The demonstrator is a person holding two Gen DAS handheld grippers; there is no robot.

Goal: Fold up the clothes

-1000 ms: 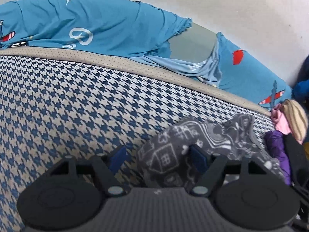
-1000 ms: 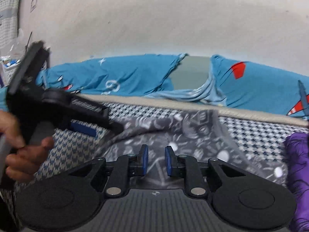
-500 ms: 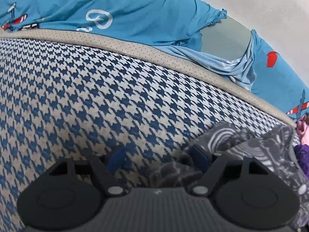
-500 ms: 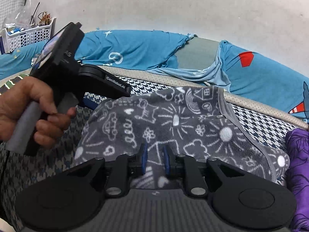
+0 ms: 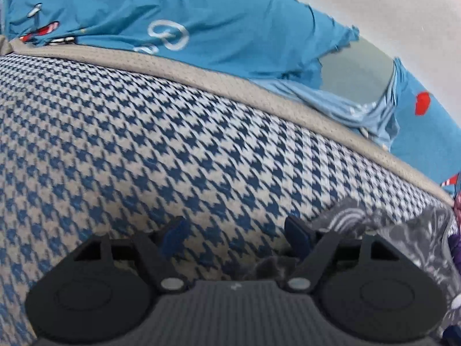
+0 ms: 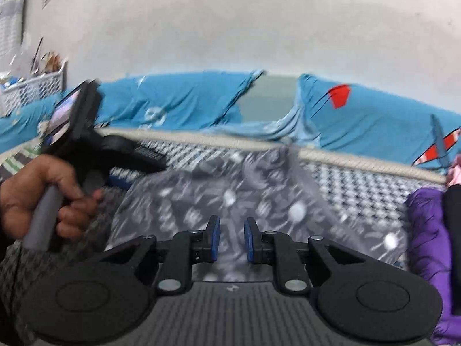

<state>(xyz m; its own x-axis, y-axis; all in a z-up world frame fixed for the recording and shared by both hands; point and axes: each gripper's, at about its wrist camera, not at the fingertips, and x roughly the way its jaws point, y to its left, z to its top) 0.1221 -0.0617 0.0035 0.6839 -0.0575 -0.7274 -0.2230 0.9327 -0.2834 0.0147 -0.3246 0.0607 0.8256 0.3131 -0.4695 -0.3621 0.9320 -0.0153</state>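
Grey fleece point(image 6: 230, 196) pinched in right gripper point(image 6: 232, 240) jaws; left gripper point(image 5: 234, 235) jaws released beside it.

1. I'm scanning the blue bedsheet point(image 5: 201, 26): white looping marks are printed there, too blurred for me to read.
2. My screen on the left gripper point(image 6: 62, 112) glows, nothing legible.
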